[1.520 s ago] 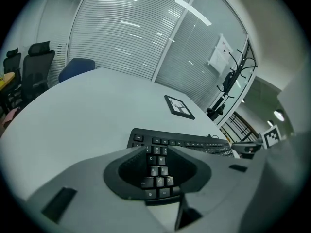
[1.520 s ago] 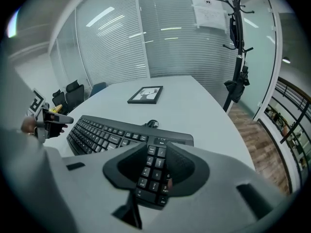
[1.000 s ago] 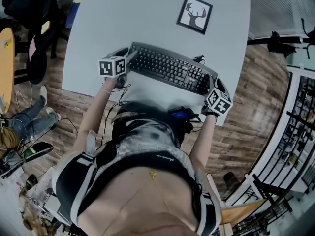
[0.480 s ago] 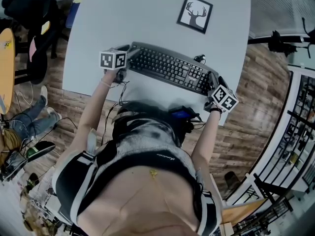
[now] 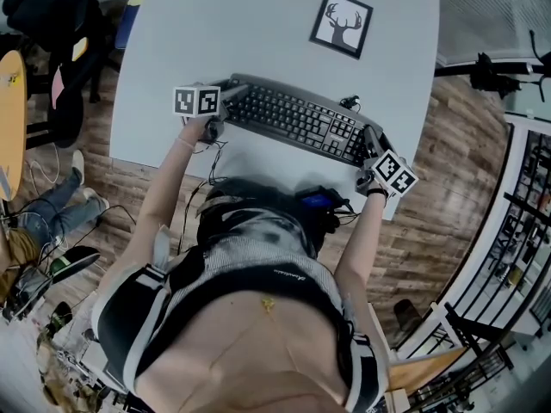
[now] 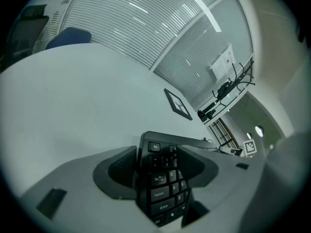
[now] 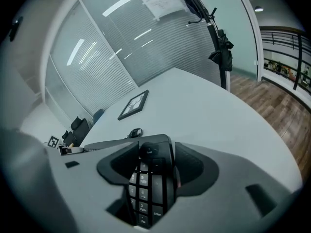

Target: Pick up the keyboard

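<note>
A black keyboard (image 5: pixel 293 119) lies flat on the white table (image 5: pixel 215 24), slanting down to the right. My left gripper (image 5: pixel 227 93) is at its left end, and in the left gripper view (image 6: pixel 163 171) the jaws stand wide with the Esc-to-Ctrl end of the keyboard (image 6: pixel 160 193) between them. My right gripper (image 5: pixel 372 143) is at the number-pad end. In the right gripper view (image 7: pixel 153 171) its jaws are closing around that end of the keyboard (image 7: pixel 146 188). I see no firm press by either pair of pads.
A framed deer picture (image 5: pixel 340 24) lies on the table beyond the keyboard. A small dark plug and cable (image 5: pixel 348 103) sit by the keyboard's far right corner. The table's near edge runs just under both hands. Chairs and cables crowd the floor at left.
Both grippers have widened their jaws around the keyboard's ends. The left gripper has shifted slightly toward the keyboard and the right one has rolled. The keyboard has not moved.
</note>
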